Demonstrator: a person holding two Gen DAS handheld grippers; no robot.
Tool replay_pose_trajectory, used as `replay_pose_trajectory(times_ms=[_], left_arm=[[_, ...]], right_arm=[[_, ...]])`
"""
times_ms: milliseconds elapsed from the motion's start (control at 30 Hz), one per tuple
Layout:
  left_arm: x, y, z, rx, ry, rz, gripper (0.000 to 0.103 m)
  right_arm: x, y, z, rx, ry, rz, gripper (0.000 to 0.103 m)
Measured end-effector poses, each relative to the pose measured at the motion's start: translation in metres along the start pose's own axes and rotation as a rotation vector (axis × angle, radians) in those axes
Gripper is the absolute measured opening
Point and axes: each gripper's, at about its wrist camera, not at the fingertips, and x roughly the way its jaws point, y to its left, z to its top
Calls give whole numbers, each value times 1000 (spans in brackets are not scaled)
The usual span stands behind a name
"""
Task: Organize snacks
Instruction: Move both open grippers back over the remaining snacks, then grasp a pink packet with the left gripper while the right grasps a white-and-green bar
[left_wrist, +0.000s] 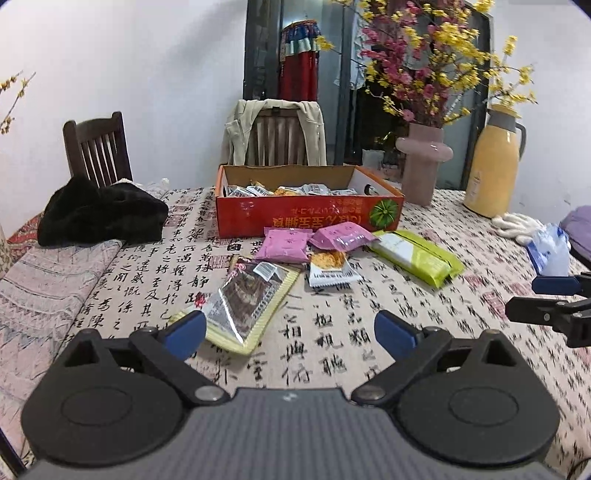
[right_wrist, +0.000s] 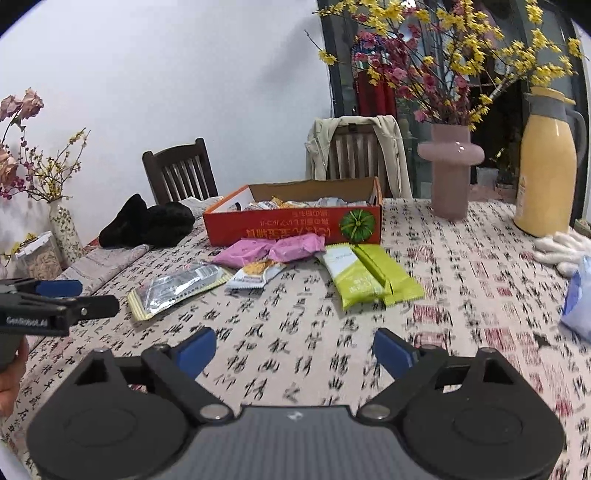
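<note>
An orange cardboard box (left_wrist: 306, 216) (right_wrist: 295, 227) holding several small snack packets stands mid-table. In front of it lie two pink packets (left_wrist: 282, 245) (right_wrist: 243, 253), a small orange-and-white packet (left_wrist: 330, 267) (right_wrist: 255, 275), a green packet (left_wrist: 417, 256) (right_wrist: 369, 277) and a clear yellow-edged packet (left_wrist: 247, 304) (right_wrist: 177, 290). My left gripper (left_wrist: 290, 334) is open above the cloth, its left fingertip beside the yellow-edged packet's near end. My right gripper (right_wrist: 295, 350) is open over bare cloth, short of the green packet. Nothing is between either pair of fingers.
A black fuzzy garment (left_wrist: 99, 212) lies at the left. A pink vase (left_wrist: 423, 162) with flowers and a yellow thermos (left_wrist: 493, 162) stand at the back right. White gloves (left_wrist: 517, 225) and a blue-white bag (left_wrist: 550, 251) lie at the right. Two chairs stand behind the table.
</note>
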Motion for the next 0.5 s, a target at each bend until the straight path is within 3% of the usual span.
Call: replay_pose_trajectory(times_ms=[200, 367, 500], left_arm=[[32, 6, 16, 3, 18, -4, 99], [73, 7, 43, 61, 44, -26, 97], [121, 9, 68, 79, 65, -53, 97]], right_arm=[[35, -14, 25, -47, 4, -39, 90], [87, -23, 45, -110, 36, -57, 86], [132, -28, 55, -147, 67, -78, 75]])
